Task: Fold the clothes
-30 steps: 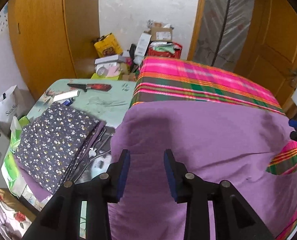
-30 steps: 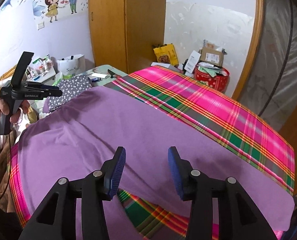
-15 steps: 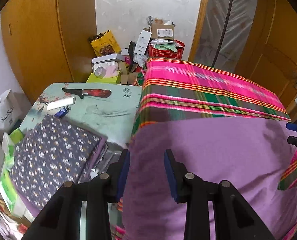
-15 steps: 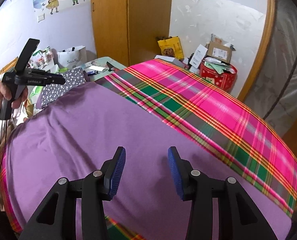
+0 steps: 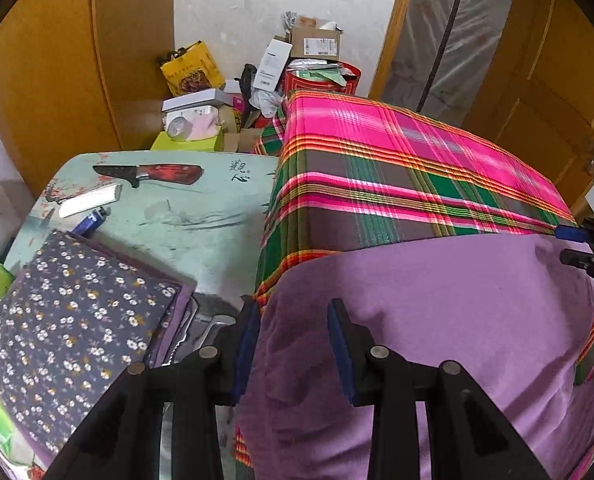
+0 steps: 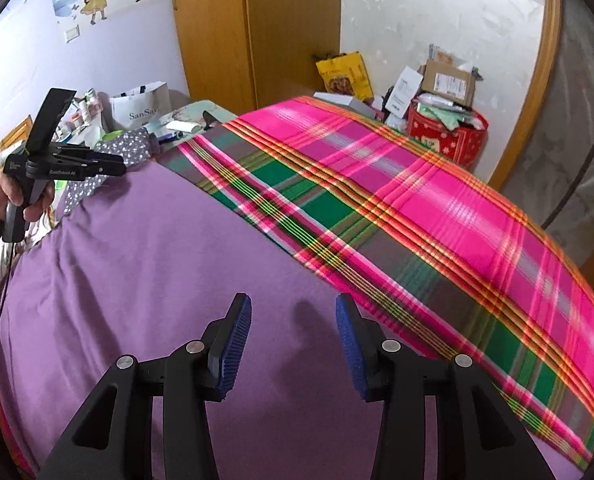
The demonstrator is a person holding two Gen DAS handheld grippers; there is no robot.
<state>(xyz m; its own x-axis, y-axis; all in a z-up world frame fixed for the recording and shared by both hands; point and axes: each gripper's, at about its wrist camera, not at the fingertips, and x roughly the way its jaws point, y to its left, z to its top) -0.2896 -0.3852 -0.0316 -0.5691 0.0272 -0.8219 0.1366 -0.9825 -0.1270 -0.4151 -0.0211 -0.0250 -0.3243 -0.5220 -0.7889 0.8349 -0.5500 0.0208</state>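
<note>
A purple garment [image 5: 437, 320] lies spread flat over a pink and green plaid blanket [image 5: 397, 168] on the bed. My left gripper [image 5: 293, 344] hangs open just above the garment's far left corner, with nothing between its blue pads. In the right wrist view the purple garment [image 6: 157, 280] fills the foreground. My right gripper [image 6: 293, 340] is open above it near its far edge, where the plaid blanket [image 6: 417, 208] begins. A hand holds the left gripper [image 6: 117, 168] at the far left. The right gripper [image 5: 567, 246] peeks in at the left view's right edge.
Left of the bed, a green table [image 5: 185, 216] carries a folded floral cloth pile [image 5: 77, 320], a red-handled knife [image 5: 153, 174] and a lighter [image 5: 91, 222]. Boxes and a red bin [image 5: 321, 76] crowd the floor by the wooden wardrobe [image 5: 57, 72]. A white bag [image 6: 141, 106] stands near the wall.
Both grippers moved forward and down across the purple garment toward its far edge, so more plaid blanket shows ahead. Both stayed open.
</note>
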